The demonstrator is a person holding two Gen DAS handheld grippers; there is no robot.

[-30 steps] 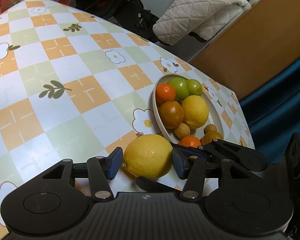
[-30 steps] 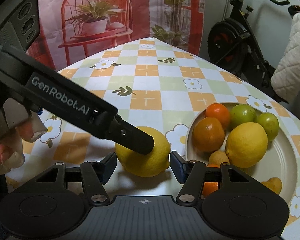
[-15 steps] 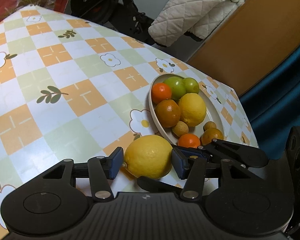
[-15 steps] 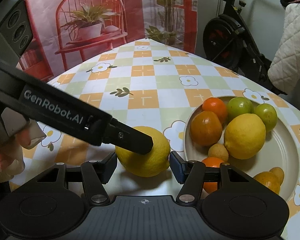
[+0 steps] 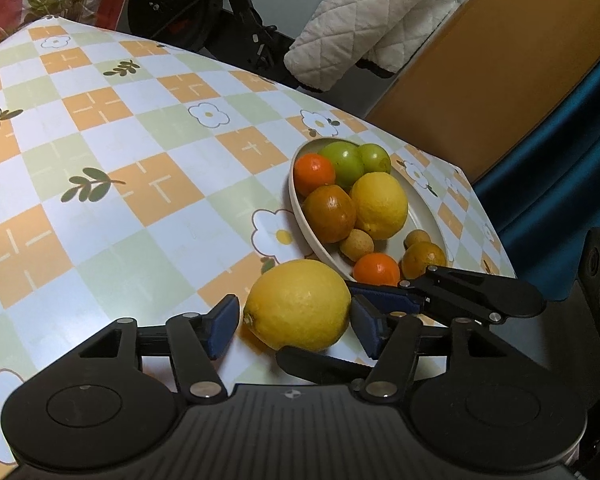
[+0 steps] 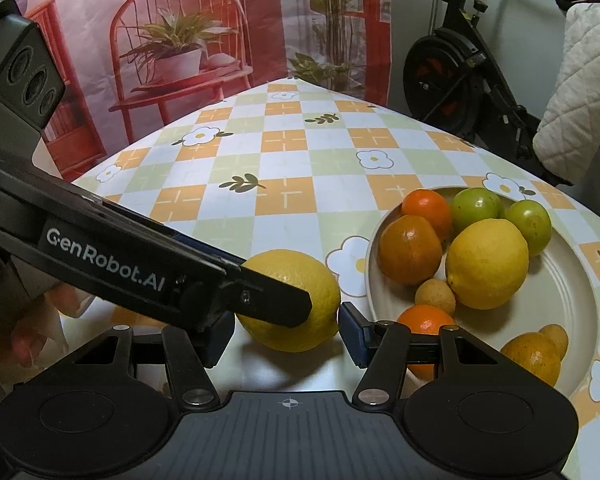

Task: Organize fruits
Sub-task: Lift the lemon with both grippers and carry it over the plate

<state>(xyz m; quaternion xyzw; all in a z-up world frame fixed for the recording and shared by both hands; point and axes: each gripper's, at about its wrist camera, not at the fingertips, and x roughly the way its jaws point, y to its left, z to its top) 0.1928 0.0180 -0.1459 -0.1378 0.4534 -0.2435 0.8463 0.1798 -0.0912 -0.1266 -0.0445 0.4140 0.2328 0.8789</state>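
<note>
A large yellow lemon point(image 5: 298, 304) lies on a table point(image 5: 112, 184) covered in an orange, green and white checked cloth with daisy prints. It rests just beside the near rim of a shallow cream oval plate point(image 6: 568, 292). Both tools bracket this one fruit.

The left tool point(image 5: 294, 324) has its blue-padded jaws spread to either side of the lemon, with a small gap showing at each pad, so it grips nothing. The right tool point(image 6: 286, 330) is likewise open around the same lemon from a different angle; one left finger point(image 6: 276, 300) crosses over the fruit in that view.

The doubled approach suggests the lemon is about to be lifted onto the plate, which already holds another lemon point(image 6: 486, 262), two green round fruits, several oranges and small tan fruits.

Open space on the plate lies along its far right side. The cloth to the left is open. The table edge curves away close behind the plate, and the plate's raised rim must be cleared.
</note>
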